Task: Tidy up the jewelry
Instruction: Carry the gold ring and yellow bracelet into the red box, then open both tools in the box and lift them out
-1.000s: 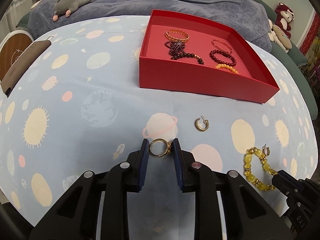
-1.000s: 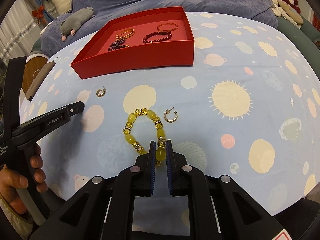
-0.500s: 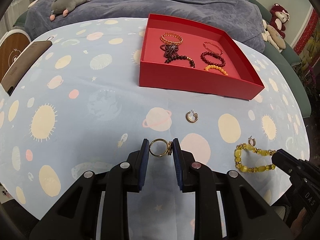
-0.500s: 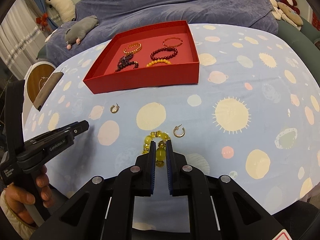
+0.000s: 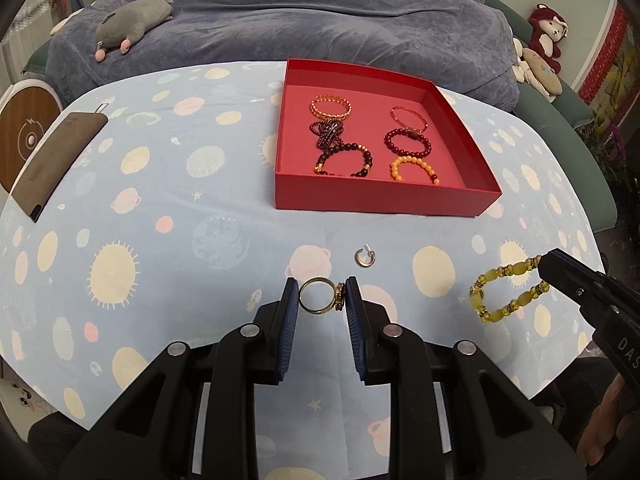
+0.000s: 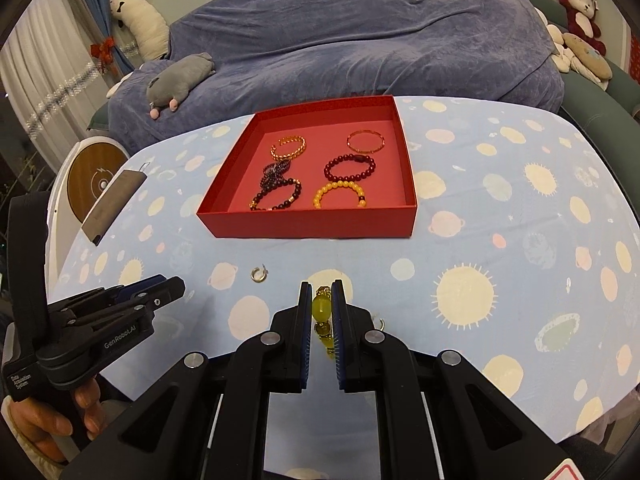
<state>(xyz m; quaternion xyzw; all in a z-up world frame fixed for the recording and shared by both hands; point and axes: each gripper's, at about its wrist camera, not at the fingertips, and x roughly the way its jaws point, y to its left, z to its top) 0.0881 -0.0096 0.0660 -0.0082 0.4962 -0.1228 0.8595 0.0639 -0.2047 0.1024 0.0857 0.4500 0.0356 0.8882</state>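
Fingers (image 6: pixel 305 312) around translucent yellow bead bracelet (image 6: pixel 321 309)

Between the grippers and the red box (image 5: pixel 384 200) the surface (image 5: pixel 160 216) is open; only one small hoop earring (image 5: pixel 365 258) lies in the way.

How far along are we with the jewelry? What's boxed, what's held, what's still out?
Done: six bracelets lie in the red box. In hand: left gripper shut on the gold ring; right gripper shut on the yellow bracelet. Left: one earring on the tablecloth, another partly hidden behind the right gripper.
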